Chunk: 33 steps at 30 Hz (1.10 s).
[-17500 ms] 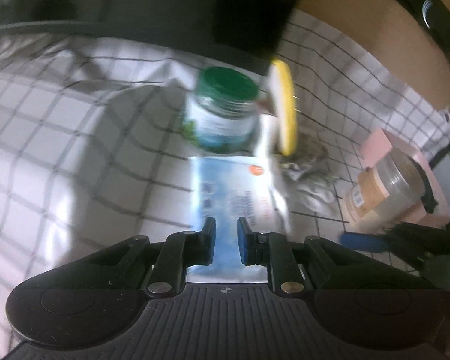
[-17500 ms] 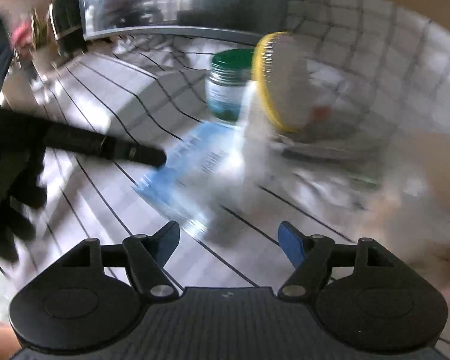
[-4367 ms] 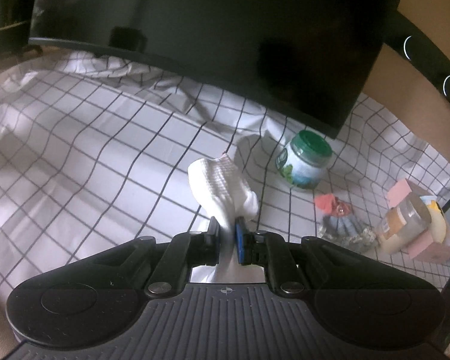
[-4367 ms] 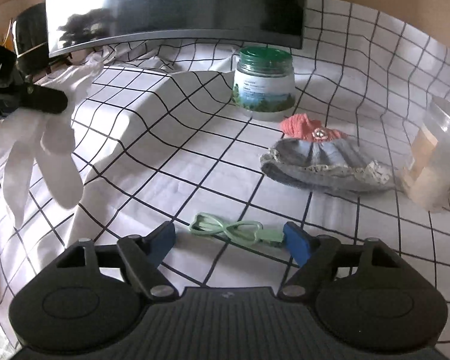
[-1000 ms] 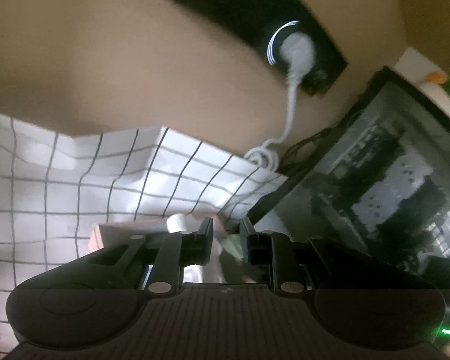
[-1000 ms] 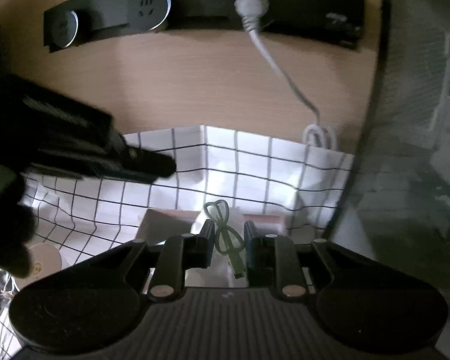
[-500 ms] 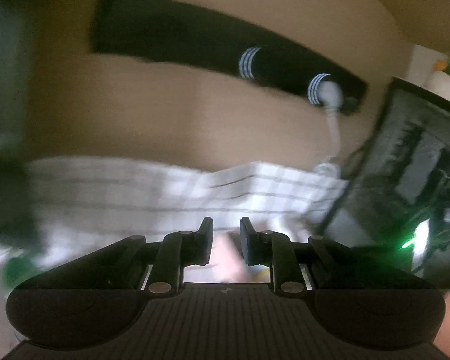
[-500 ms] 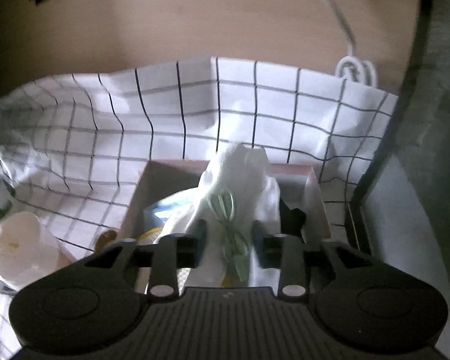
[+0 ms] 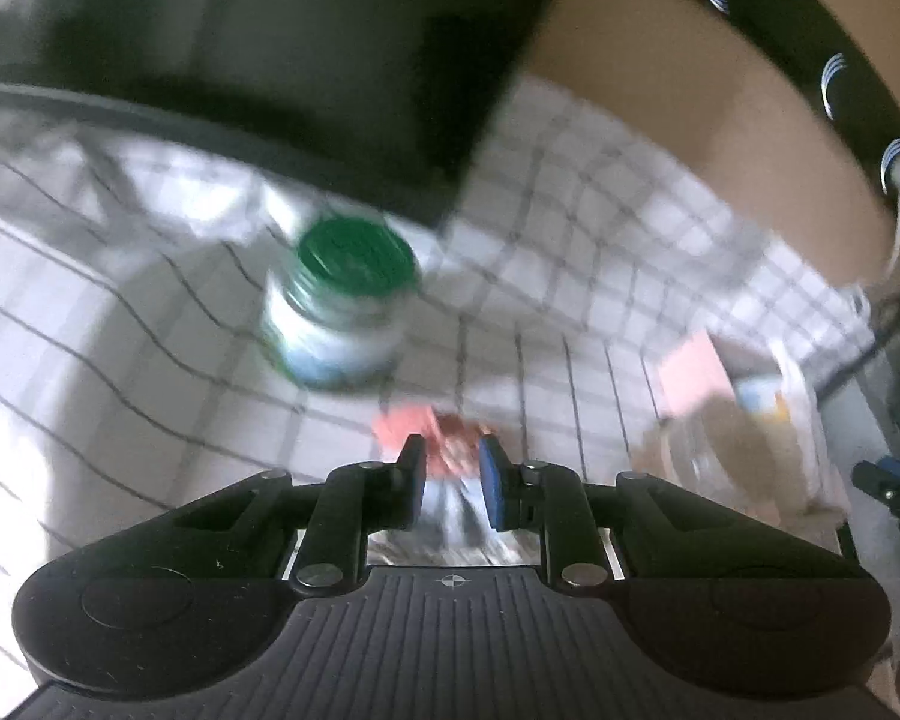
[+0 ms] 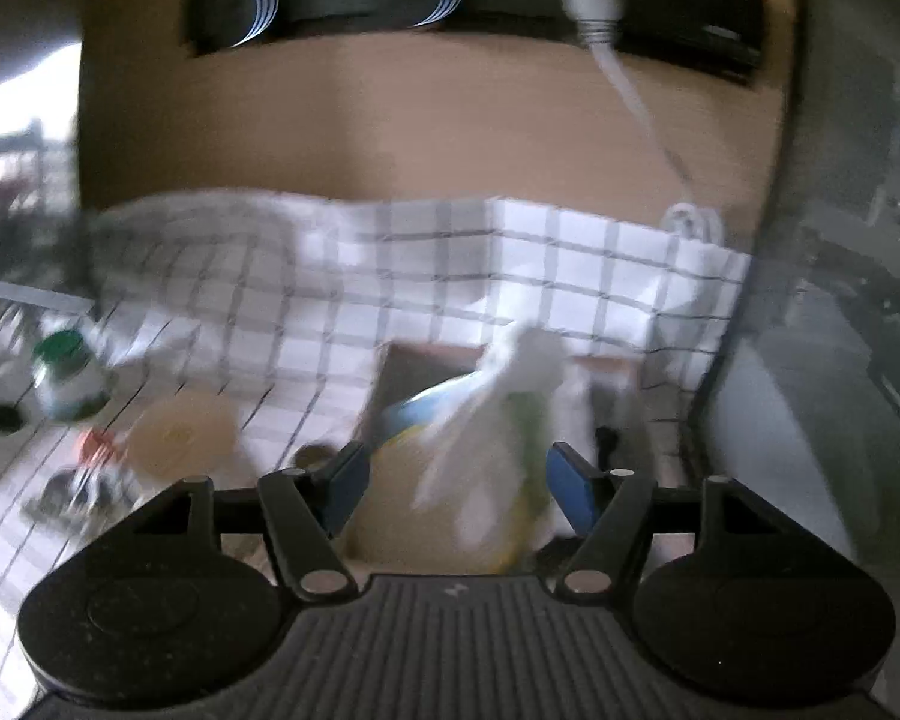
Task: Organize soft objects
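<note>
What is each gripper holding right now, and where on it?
Nothing. The right gripper has just been opening; its fingers stand clear of the white glove in the box. The left gripper, nearly shut, grips nothing visible.

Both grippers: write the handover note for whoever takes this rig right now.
Right gripper: open, its jaws have just been opening, nothing pressed between the pads. It points at the pink box.
Left gripper: jaws nearly shut, nothing visibly clamped; it points at the small doll dress on the checked cloth.
Done: the white glove and a blue packet sit in the box; a green item there is too blurred to name.
Left: the dress, in front of the green-lidded jar, is not yet in the box.
</note>
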Each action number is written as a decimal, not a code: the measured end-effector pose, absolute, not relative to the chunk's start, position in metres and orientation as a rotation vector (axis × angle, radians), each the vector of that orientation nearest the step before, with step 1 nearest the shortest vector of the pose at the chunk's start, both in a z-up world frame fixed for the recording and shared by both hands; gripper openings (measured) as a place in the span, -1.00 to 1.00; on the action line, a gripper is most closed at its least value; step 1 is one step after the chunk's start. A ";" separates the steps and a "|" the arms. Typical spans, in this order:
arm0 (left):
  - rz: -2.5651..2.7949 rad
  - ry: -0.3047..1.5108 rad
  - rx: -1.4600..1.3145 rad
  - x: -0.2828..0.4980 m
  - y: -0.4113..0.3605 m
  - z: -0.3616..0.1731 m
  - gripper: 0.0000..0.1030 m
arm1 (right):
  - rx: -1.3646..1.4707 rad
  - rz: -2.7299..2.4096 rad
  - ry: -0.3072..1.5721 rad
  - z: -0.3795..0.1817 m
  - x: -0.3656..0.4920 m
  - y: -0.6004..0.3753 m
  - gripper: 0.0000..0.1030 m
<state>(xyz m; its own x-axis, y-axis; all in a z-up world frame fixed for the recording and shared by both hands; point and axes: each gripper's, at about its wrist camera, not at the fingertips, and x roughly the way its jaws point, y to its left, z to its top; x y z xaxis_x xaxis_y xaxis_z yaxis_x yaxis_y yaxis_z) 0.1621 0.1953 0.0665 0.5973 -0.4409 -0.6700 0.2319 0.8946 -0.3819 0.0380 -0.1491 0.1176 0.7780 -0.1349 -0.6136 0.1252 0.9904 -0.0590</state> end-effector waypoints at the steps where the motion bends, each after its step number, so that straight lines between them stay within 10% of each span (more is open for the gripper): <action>1: -0.405 0.864 -0.255 0.164 0.187 0.060 -0.58 | -0.036 -0.123 0.675 0.115 0.034 -0.140 0.28; 18: -0.367 0.867 0.162 0.176 0.104 0.012 -0.52 | -0.139 0.013 0.768 0.089 -0.003 -0.088 0.28; 33: -0.343 0.898 -0.029 0.194 0.120 0.014 -0.52 | -0.124 0.048 0.812 0.079 0.001 -0.083 0.28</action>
<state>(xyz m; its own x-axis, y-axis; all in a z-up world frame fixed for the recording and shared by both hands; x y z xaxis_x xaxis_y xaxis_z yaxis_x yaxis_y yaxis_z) 0.1940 0.1198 0.0137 0.5726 -0.3041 -0.7613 0.2802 0.9453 -0.1669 0.0008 -0.0825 0.0793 0.6876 -0.0052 -0.7261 -0.0900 0.9917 -0.0923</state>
